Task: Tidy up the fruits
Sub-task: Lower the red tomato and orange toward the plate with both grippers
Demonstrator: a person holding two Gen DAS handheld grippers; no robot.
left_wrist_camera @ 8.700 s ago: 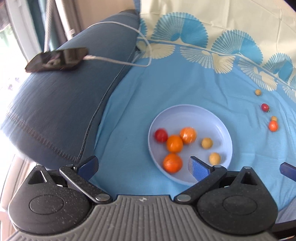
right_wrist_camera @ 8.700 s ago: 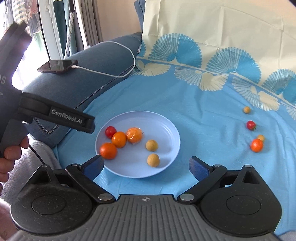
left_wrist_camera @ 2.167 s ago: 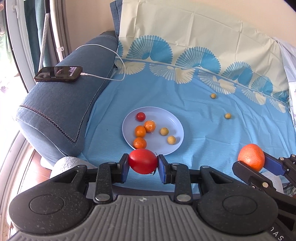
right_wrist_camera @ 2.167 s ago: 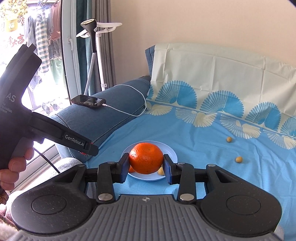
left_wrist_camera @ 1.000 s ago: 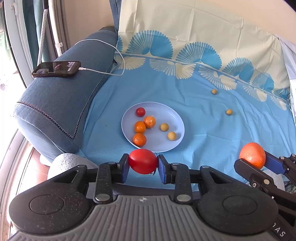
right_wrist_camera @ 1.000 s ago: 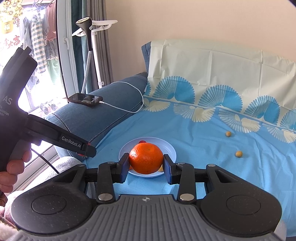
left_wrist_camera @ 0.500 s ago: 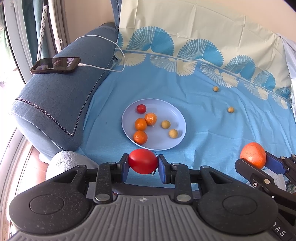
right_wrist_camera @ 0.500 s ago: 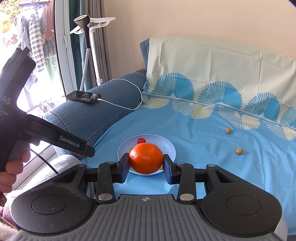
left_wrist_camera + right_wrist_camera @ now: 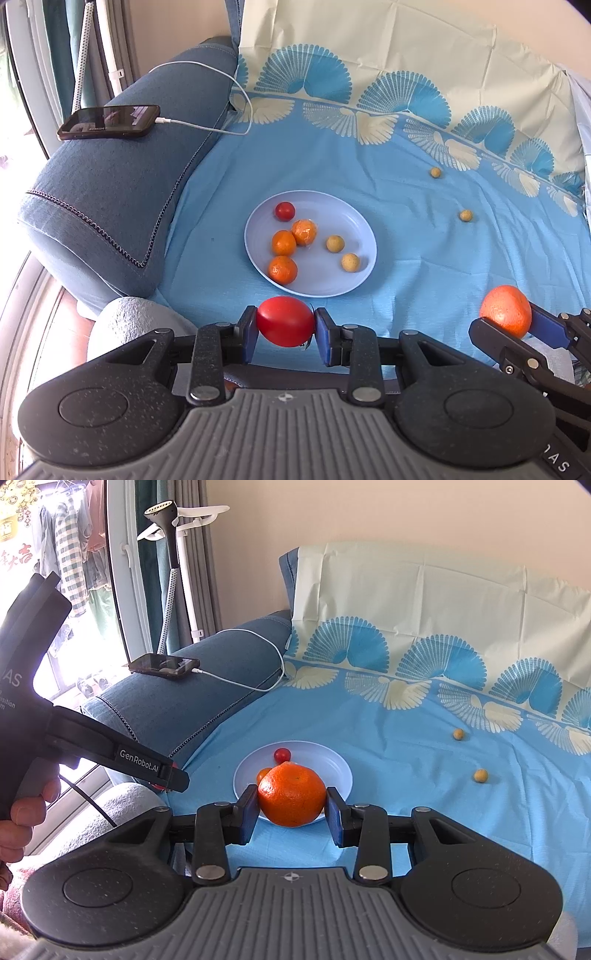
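Observation:
My left gripper (image 9: 285,328) is shut on a red tomato (image 9: 285,320), held above the cloth just short of the plate's near rim. My right gripper (image 9: 291,805) is shut on an orange (image 9: 291,794); it also shows in the left wrist view (image 9: 506,311) at the right. The light blue plate (image 9: 354,221) holds a small red tomato (image 9: 284,211), three small oranges (image 9: 283,242) and two yellow fruits (image 9: 335,243). Two small yellow fruits (image 9: 465,215) lie on the blue cloth to the right.
A blue sofa armrest (image 9: 110,192) at the left carries a phone (image 9: 109,122) on a white cable (image 9: 221,129). A grey cushion (image 9: 136,321) lies below it. A cream and blue cloth (image 9: 406,74) covers the backrest. A garment steamer (image 9: 173,554) stands by the window.
Both grippers have moved slightly forward toward the plate, each still holding its fruit. Earlier both were open and empty, and a red tomato and an orange lay on the cloth at the right.

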